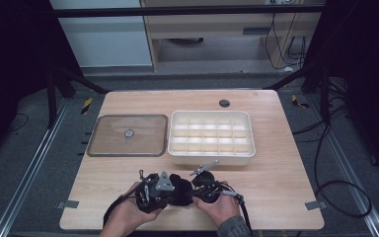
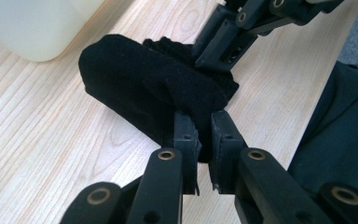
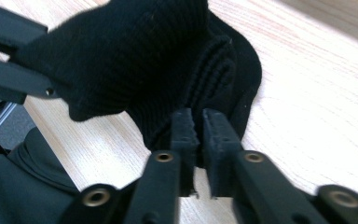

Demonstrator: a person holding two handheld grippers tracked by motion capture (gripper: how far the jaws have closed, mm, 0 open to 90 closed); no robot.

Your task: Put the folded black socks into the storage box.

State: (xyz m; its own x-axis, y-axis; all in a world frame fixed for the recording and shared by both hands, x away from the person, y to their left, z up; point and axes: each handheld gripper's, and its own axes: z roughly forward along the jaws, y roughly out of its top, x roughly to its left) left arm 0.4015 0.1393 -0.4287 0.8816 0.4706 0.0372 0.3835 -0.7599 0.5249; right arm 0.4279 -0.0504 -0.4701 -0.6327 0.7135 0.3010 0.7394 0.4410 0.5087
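Left gripper (image 2: 204, 133): jaws nearly closed, pinching a fold of the black knit sock (image 2: 144, 84) between the pads. Right gripper (image 3: 196, 130): same state, narrow gap, clamped on the ribbed cuff edge of that sock.

In the high view both grippers sit close together at the near edge of the table (image 1: 276, 182), left gripper (image 1: 153, 190) and right gripper (image 1: 205, 185) with the sock (image 1: 180, 190) bunched between them. The sock is held just above or on the wood; hard to tell which from these angles.

Key relation: the sock's long axis runs roughly left-right between the two grippers, each holding one end region. The right one has the cuff; the left one has what looks like the folded body or toe end, though black-on-black makes that a guess.

The white divided box (image 1: 210, 137) lies straight ahead, away from the person, with its compartments open. The clear lid (image 1: 128, 135) lies flat just left of the box, apart from it.

The right gripper is slightly nearer the box's front wall. Likely next move is forward and up over that wall; the sock looks wider than a single cell, so it probably needs more folding first.
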